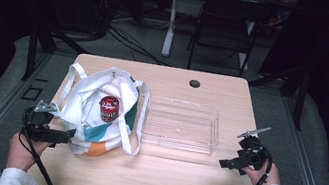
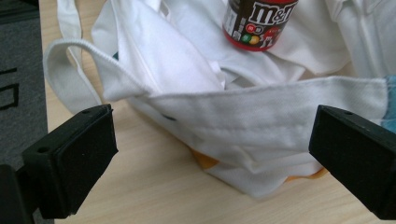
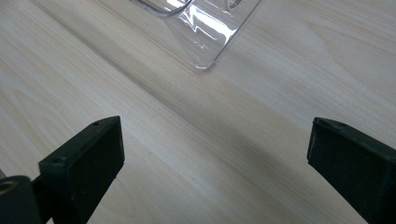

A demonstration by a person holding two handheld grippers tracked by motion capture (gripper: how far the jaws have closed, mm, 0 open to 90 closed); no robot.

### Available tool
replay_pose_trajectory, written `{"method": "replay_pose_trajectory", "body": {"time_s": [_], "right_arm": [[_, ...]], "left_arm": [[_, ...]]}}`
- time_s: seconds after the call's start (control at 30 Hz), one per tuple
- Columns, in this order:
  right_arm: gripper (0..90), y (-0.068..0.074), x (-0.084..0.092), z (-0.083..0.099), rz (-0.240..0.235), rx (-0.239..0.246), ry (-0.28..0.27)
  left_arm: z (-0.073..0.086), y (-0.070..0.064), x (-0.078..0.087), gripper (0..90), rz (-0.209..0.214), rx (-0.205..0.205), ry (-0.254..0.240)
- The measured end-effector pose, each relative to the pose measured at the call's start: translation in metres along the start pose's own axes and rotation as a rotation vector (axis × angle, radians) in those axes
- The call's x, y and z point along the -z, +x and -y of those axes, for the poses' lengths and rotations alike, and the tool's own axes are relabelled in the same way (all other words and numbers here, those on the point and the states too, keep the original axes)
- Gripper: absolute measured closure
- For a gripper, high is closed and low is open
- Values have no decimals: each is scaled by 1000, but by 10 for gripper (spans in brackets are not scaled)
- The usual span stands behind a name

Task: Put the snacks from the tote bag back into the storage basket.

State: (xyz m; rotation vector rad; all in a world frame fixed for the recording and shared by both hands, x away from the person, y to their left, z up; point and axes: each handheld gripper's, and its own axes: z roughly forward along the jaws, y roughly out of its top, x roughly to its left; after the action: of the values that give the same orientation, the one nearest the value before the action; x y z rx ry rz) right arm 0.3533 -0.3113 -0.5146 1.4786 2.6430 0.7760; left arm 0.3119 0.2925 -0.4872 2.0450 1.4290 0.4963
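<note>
Candy jar (image 1: 109, 108) not yet out of tote bag (image 1: 89, 133); clear tray (image 1: 181, 125) empty. Left claw (image 1: 68, 133) spread at bag edge; right claw (image 1: 224, 163) spread over worktop (image 1: 163, 178).

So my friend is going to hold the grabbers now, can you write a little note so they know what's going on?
Left gripper: open, nothing held, fingers just short of the white tote bag's near edge.
Right gripper: open, nothing held, over bare table near the clear tray's corner.
Things: the M&M's jar sits inside the open bag, left of the tray. The tray looks empty.
Done: nothing moved yet, by the look of it.
Left: probably hold the bag, lift the jar out and set it in the tray.
</note>
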Motion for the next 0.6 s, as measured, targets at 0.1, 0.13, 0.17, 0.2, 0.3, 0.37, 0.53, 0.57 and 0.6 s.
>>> {"method": "replay_pose_trajectory", "body": {"time_s": [0.1,0.13,0.17,0.2,0.3,0.37,0.53,0.57,0.6], "right_arm": [[36,-1,0,2,7,-1,-4],[36,-1,1,2,9,-1,0],[36,-1,1,2,11,-2,-1],[36,-1,1,2,11,-3,-1],[37,0,1,2,11,-4,0],[37,0,2,2,13,-1,3],[37,1,2,2,21,-1,0],[37,1,2,2,21,-1,0],[38,1,2,2,14,0,0]], "left_arm": [[-8,-5,0,11,-3,-25,-9],[-10,-5,0,12,-2,-34,-12],[-13,-6,1,12,-1,-38,-15],[-16,-7,1,11,-1,-40,-21],[-23,-7,2,10,7,-38,-35],[-28,-7,2,8,11,-38,-43],[-38,-10,4,9,15,-48,-43],[-41,-11,3,9,12,-50,-50],[-44,-11,3,9,20,-47,-48]]}}
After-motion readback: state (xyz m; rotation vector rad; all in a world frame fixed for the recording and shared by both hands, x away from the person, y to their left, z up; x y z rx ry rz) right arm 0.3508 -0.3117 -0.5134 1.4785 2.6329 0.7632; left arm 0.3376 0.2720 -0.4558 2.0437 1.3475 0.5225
